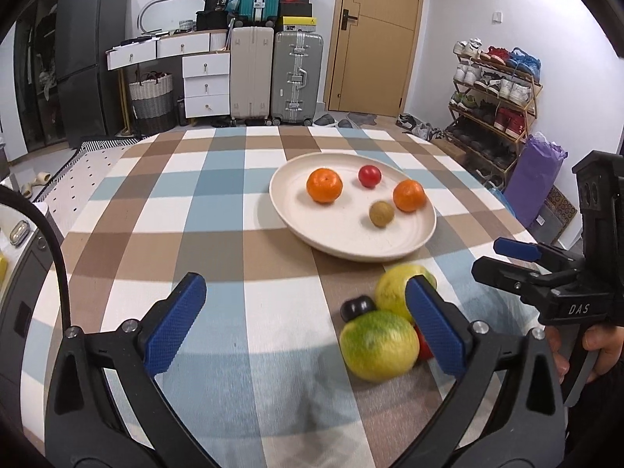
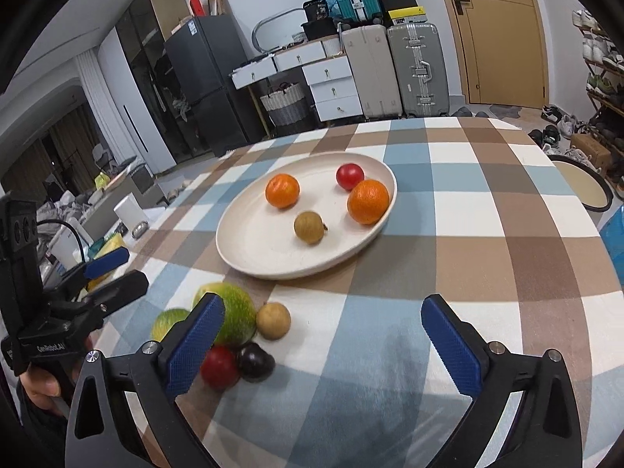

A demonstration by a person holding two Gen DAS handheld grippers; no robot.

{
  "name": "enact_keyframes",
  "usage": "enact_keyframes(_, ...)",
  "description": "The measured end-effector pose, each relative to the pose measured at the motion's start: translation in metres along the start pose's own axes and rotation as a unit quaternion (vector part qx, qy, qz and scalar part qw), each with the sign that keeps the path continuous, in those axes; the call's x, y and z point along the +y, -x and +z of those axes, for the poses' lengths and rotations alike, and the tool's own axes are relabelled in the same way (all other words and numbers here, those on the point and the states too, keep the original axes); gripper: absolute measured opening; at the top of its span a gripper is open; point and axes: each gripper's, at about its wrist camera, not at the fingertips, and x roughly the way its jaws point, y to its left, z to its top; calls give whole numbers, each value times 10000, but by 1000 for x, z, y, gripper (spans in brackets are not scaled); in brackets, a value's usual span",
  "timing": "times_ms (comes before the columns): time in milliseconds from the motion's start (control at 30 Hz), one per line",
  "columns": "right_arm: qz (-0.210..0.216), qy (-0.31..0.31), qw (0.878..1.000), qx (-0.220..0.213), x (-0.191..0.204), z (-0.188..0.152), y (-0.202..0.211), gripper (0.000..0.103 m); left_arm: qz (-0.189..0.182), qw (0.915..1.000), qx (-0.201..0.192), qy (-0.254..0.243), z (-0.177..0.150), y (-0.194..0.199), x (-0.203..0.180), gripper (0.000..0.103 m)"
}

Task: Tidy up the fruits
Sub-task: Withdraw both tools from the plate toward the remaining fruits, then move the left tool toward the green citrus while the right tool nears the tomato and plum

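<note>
A cream plate (image 1: 343,240) (image 2: 249,249) on the checked tablecloth holds two oranges (image 1: 324,185) (image 2: 368,201), a red fruit (image 1: 369,176) (image 2: 350,176) and a small brown fruit (image 1: 382,213) (image 2: 309,227). In front of the plate lies a loose cluster: two yellow-green fruits (image 1: 376,345) (image 2: 234,314), a dark plum (image 1: 357,307) (image 2: 255,362), a red fruit (image 2: 219,367) and a brown fruit (image 2: 273,320). My left gripper (image 1: 306,325) is open and empty, its right finger beside the cluster. My right gripper (image 2: 331,347) is open and empty, its left finger over the cluster.
The table's far edge faces suitcases (image 1: 296,78), white drawers (image 1: 206,85), a fridge (image 1: 91,58) and a door (image 1: 376,35). A shoe rack (image 1: 495,101) stands to the right. The other gripper shows at each view's side (image 1: 546,273) (image 2: 78,300).
</note>
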Motion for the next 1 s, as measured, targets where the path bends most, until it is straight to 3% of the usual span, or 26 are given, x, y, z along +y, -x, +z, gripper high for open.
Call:
enact_keyframes(567, -293, 842, 9931, 767, 16, -19, -8, 103, -92, 9994, 284, -153, -13, 1, -8, 102)
enact_keyframes(1000, -445, 1169, 9859, 1108, 28, -30, -22, 103, -255, 9979, 529, -263, -18, -11, -17, 102)
